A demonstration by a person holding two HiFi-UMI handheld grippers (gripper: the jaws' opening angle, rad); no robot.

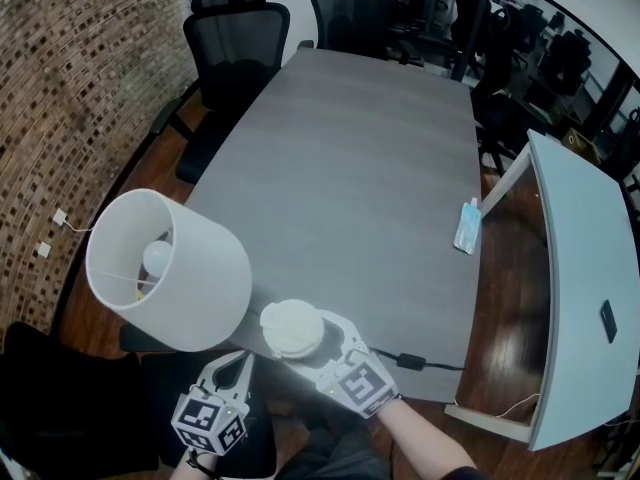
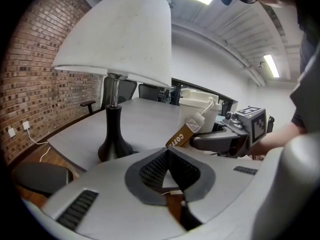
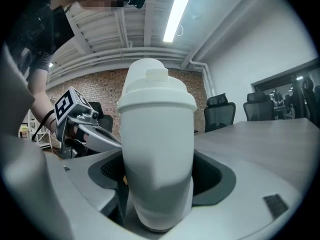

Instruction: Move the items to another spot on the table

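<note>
Even overhead strip light (image 3: 176, 14), heavy fisheye warp, dark vignetted corners.

One lamp (image 1: 165, 268), one cup (image 1: 292, 328), one coffee sachet (image 2: 188, 131), one packet (image 1: 467, 225)

The lamp (image 1: 170, 268) stands on the table (image 1: 350, 168), left of the cup (image 1: 292, 328).

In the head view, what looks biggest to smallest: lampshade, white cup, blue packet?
1. Round white lampshade
2. White lidded plastic cup
3. Small light-blue packet, farther from the camera, so perhaps shrunk by distance
</note>
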